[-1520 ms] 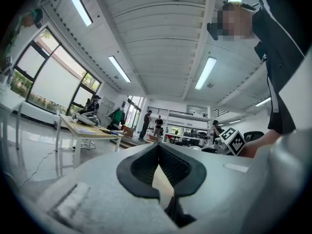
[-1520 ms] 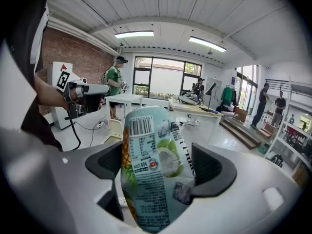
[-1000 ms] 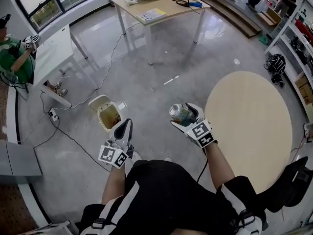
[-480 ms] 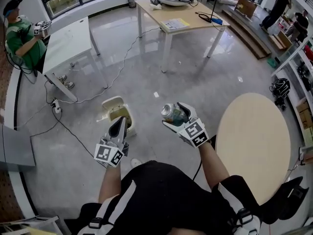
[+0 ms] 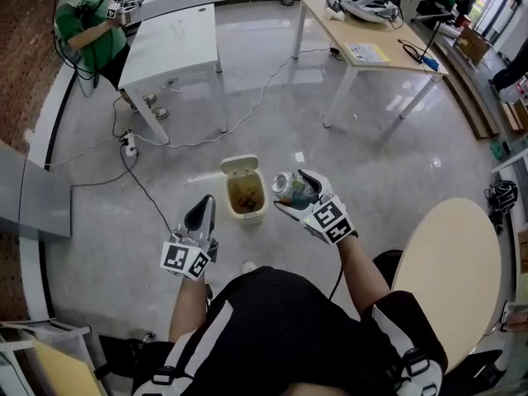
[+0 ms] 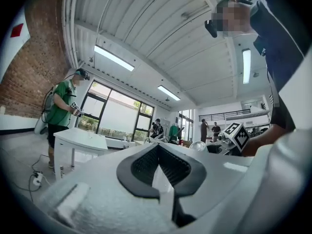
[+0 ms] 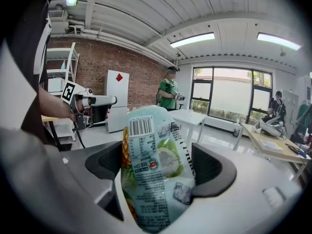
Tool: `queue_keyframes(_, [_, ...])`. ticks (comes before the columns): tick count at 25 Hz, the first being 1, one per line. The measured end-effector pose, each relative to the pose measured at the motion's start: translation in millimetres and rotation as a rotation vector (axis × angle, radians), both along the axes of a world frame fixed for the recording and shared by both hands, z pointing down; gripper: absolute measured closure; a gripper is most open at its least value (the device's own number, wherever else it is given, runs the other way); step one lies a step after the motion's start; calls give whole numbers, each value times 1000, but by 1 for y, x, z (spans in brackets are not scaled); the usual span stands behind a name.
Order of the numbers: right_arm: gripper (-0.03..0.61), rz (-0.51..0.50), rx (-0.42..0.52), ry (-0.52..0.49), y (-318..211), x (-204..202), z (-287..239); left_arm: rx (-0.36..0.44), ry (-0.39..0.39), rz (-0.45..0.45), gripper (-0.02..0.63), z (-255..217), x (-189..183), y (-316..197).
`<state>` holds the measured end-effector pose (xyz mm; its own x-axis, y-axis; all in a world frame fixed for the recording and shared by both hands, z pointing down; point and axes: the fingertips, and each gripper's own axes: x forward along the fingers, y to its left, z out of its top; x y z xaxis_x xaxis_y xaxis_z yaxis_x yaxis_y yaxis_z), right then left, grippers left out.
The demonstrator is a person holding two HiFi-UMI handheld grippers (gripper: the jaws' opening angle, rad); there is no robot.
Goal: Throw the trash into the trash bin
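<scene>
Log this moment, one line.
right gripper: shut on can | left gripper: shut, empty | bin: lid open, left of can

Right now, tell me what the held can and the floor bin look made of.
Can: probably thin metal, judging by its shiny silver top, with a glossy printed label wrapped round it. Bin: likely plastic, going by its smooth, moulded cream shell and its lid flipped open.

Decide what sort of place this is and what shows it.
Probably a lab or workshop, not a home: a white work table, a wooden table strewn with gear, a cable trailing over the polished floor, and a person in green holding grippers like the right gripper that clamps the can here.
</scene>
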<state>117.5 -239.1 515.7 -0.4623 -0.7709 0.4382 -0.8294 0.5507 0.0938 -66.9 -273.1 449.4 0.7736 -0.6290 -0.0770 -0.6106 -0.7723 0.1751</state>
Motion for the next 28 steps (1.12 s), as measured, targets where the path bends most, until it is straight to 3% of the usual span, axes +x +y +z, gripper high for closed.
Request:
queue_keyframes(5, [144, -68, -5, -28, -32, -52, 4, -12, 1, -53, 614, 10, -49, -22])
queue_keyframes(12, [144, -107, -74, -15, -46, -90, 34, -76, 6, -90, 614, 39, -87, -32])
queue_keyframes(25, [144, -155, -228, -13, -64, -97, 93, -208, 13, -118, 614, 87, -87, -51])
queue_keyframes(28, [144, -178, -261, -24, -78, -98, 106, -238, -17, -123, 614, 93, -79, -66])
